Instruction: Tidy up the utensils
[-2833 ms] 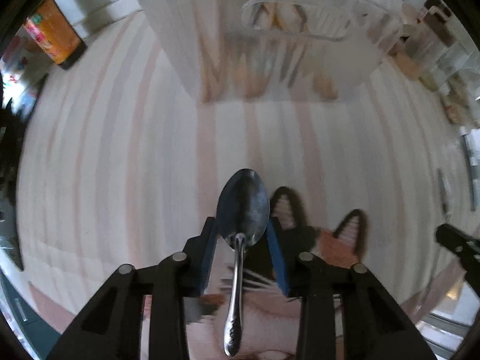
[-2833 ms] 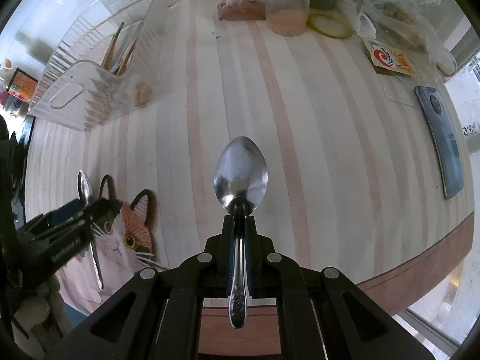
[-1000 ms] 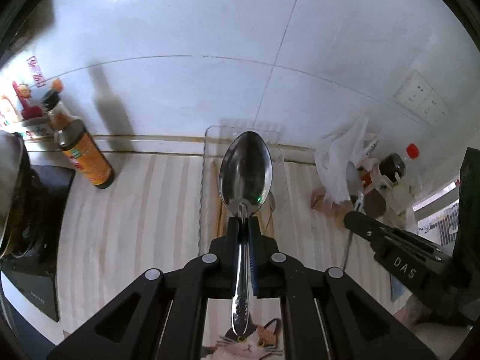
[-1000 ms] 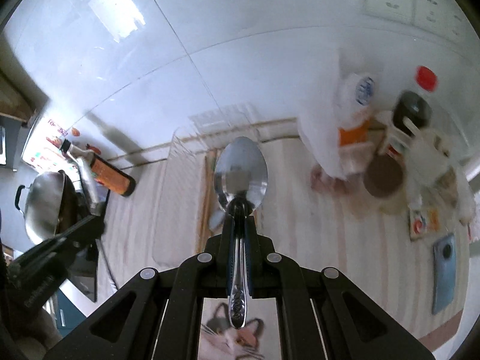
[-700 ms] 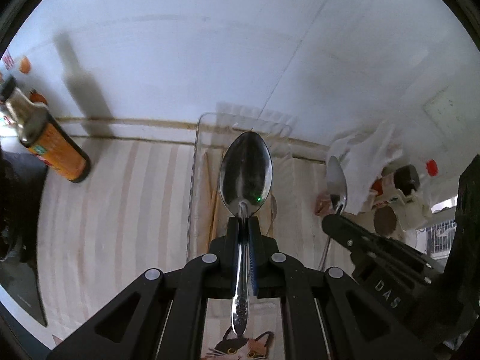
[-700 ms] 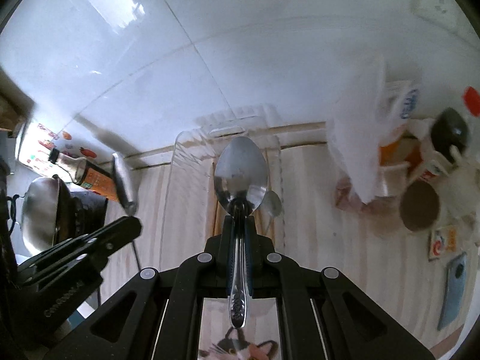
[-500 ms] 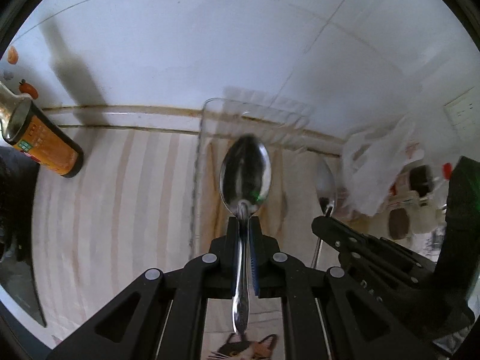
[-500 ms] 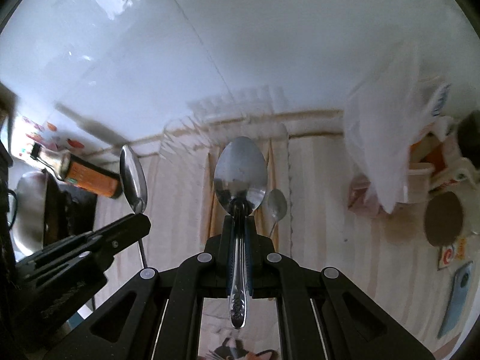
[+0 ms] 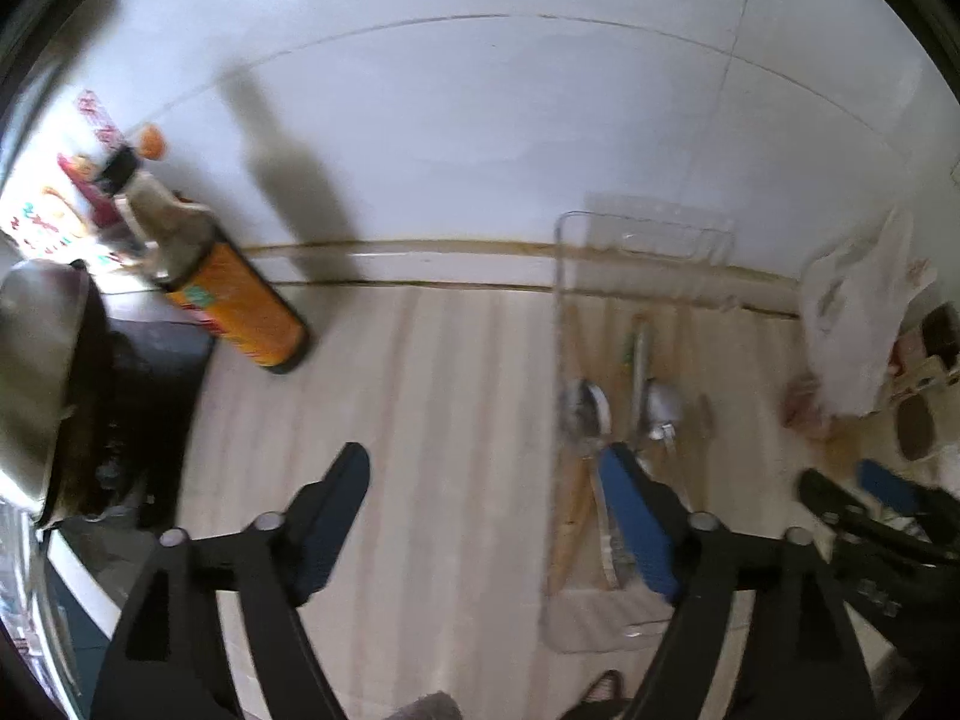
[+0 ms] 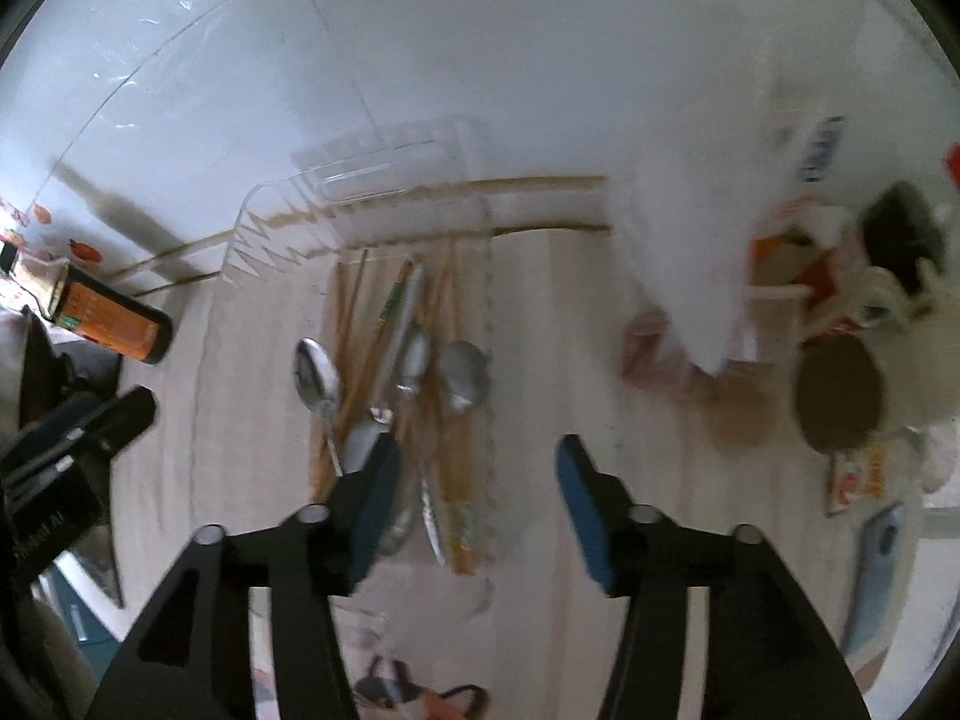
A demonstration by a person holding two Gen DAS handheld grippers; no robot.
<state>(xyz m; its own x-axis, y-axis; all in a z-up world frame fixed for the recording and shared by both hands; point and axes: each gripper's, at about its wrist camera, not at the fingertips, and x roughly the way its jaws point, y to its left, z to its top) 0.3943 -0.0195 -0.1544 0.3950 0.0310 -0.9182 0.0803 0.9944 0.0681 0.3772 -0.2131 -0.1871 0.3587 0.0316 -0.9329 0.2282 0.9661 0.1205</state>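
Note:
A clear plastic tray (image 10: 240, 234) stands on the striped counter against the white wall, holding chopsticks (image 10: 354, 354) and three spoons. One spoon (image 10: 315, 375) lies at its left, one spoon (image 10: 462, 381) at its right, and a third (image 10: 414, 360) lies between them. My right gripper (image 10: 477, 474) hovers over the tray's right edge, its jaws opening, with no pad touching anything. My left gripper (image 9: 483, 480) is also opening, with only bare counter between its fingers; its right finger (image 9: 630, 510) hangs over the tray (image 9: 561, 276), near a spoon (image 9: 585, 414).
A sauce bottle (image 9: 234, 306) with an orange label stands left of the tray, beside a metal pan (image 9: 36, 360) on a dark hob. A white plastic bag (image 10: 690, 210), jars and a phone (image 10: 876, 564) crowd the right. A cat-print mat (image 10: 420, 696) lies in front.
Both grippers held a spoon and have let go; the spoons now lie in the tray. Both came down towards the tray, and both sets of jaws have spread wide.

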